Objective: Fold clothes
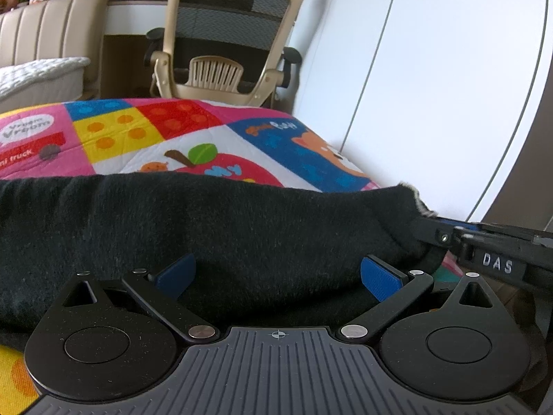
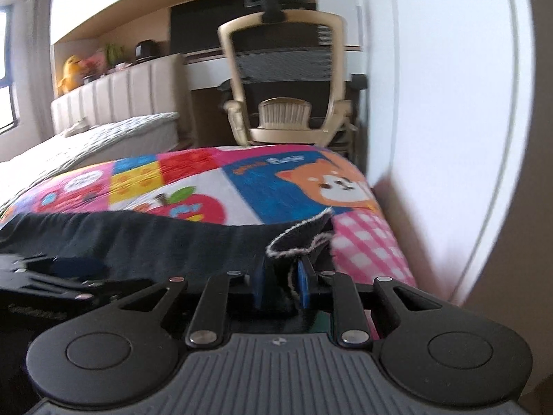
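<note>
Right wrist view: black garment spread across colourful patterned quilt on bed, white-stitched corner pinched between narrow blue pads of right tool. Left wrist view: left tool spread wide, pads apart over the cloth. Beige office chair beyond.
</note>
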`<act>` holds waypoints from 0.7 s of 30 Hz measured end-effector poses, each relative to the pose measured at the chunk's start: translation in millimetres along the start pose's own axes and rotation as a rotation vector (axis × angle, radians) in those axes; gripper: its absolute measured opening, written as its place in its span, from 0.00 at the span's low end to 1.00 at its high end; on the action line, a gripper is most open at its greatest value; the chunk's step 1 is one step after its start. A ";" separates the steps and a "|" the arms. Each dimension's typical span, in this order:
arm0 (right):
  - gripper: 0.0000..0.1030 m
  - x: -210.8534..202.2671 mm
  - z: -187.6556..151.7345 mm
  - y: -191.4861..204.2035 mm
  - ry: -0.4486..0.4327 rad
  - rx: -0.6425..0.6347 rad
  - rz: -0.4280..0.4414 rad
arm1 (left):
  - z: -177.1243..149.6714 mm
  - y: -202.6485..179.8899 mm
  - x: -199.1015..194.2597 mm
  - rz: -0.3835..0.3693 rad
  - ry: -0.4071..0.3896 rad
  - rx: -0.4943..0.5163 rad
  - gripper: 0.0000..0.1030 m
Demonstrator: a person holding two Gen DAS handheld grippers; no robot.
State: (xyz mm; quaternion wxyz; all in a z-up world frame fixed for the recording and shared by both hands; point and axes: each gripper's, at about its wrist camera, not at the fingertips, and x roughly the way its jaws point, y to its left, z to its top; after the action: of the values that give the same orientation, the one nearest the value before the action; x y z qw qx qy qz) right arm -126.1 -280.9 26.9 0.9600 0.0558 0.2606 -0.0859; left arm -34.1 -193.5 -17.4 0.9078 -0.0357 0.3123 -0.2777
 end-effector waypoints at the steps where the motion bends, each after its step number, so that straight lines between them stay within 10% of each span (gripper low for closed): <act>1: 0.19 0.8 -0.5 2.5 0.008 -0.010 0.010 | 0.1 0.1 0.0 -0.001 0.000 -0.001 1.00; 21: 0.20 -0.7 -17.6 32.3 0.007 -0.232 0.052 | 3.1 3.8 -0.5 -0.025 0.013 -0.012 1.00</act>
State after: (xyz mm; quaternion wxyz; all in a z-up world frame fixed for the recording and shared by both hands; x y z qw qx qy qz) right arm -129.0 -246.6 14.2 0.9610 -0.0485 0.2706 -0.0299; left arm -30.8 -190.4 -15.6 0.9019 -0.0431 0.3194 -0.2876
